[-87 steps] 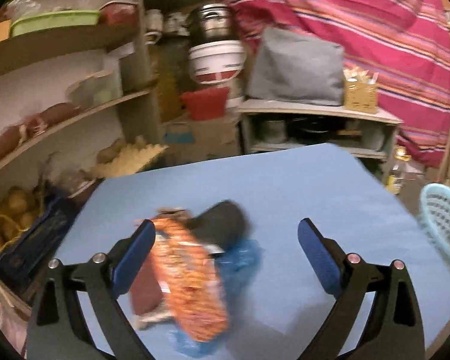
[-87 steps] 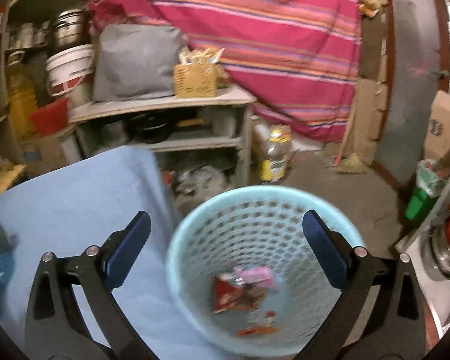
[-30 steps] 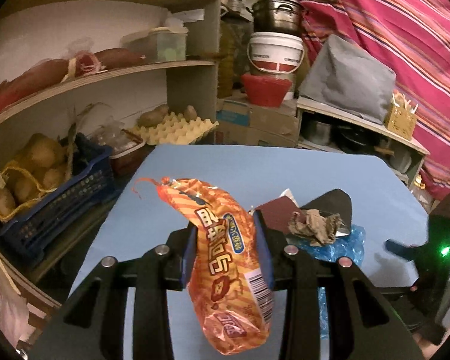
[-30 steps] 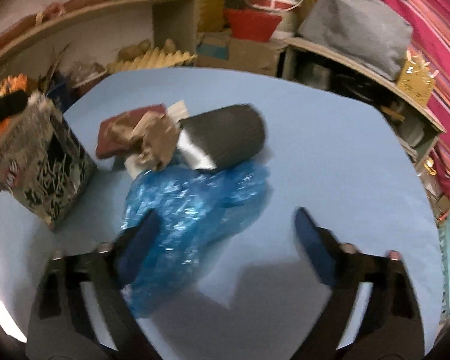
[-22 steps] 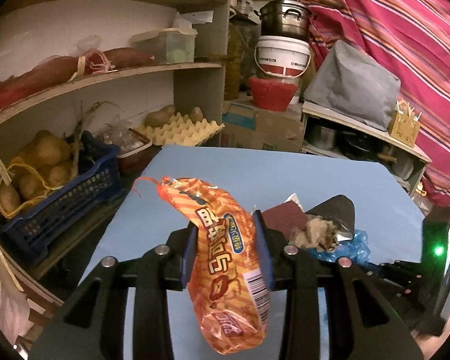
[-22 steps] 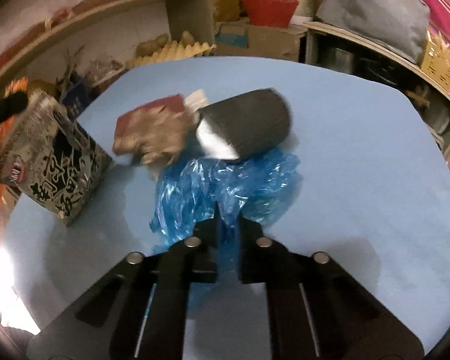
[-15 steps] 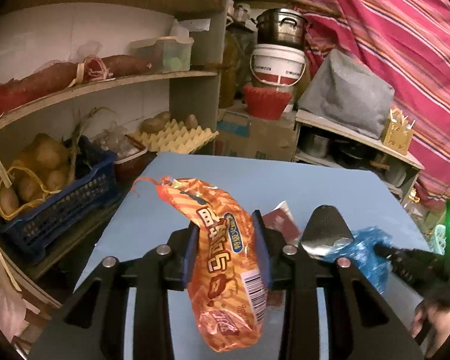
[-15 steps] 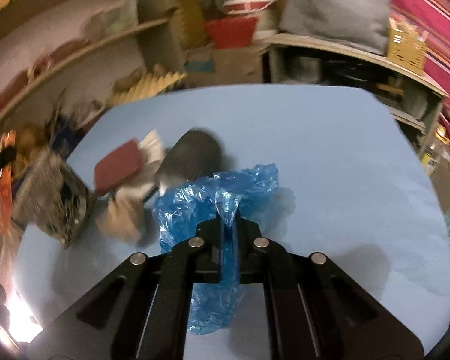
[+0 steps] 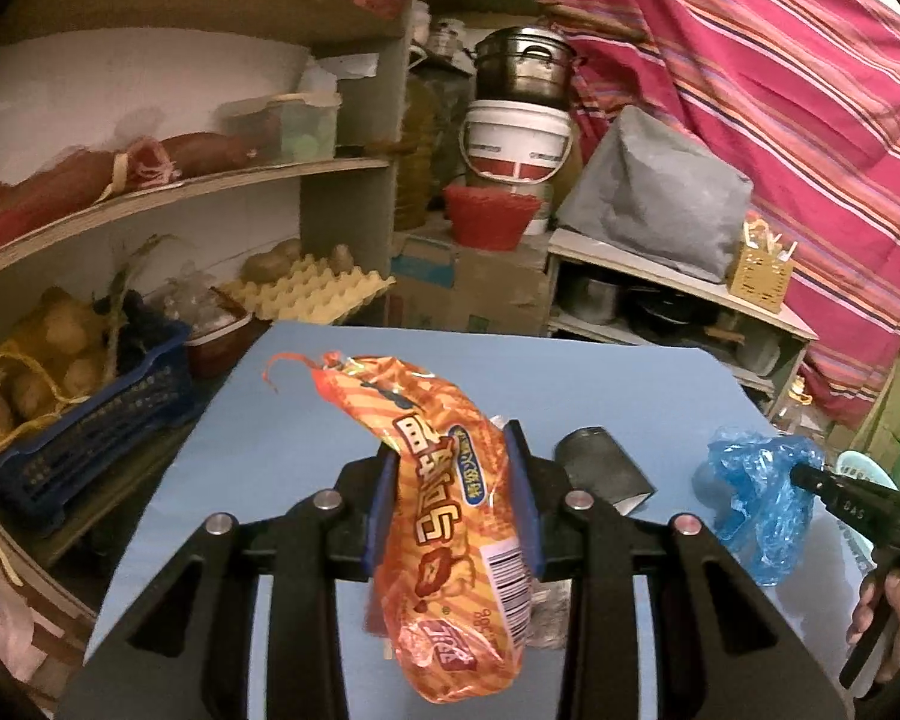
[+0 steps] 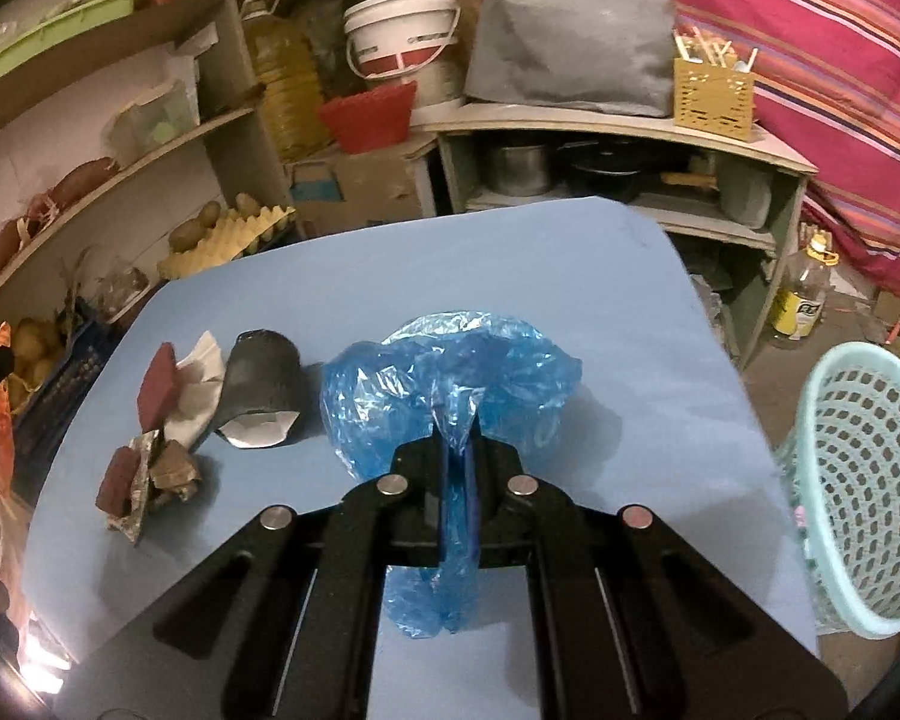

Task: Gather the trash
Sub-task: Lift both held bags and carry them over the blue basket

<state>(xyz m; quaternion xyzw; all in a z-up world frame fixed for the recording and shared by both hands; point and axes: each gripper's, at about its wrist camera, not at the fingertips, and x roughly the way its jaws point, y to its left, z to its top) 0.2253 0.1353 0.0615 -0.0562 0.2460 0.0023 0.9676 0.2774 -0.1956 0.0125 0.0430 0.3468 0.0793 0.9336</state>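
Crinkled orange snack bag [image 9: 450,540]; crumpled translucent blue plastic bag [image 10: 450,384].

Hand-held gripper pair: matte black frames, blue pads

Left hand-held gripper [image 9: 453,501]: black angular linkage arms, four round silver screw heads across the top, flat blue pads lining the inner faces of the fingers [image 9: 380,504]. Right hand-held gripper [image 10: 459,474]: same black build, same row of four silver screw heads, long slots cut in the arms; from the left wrist view, small pale lettering on its black body and a green light glowing beside it.
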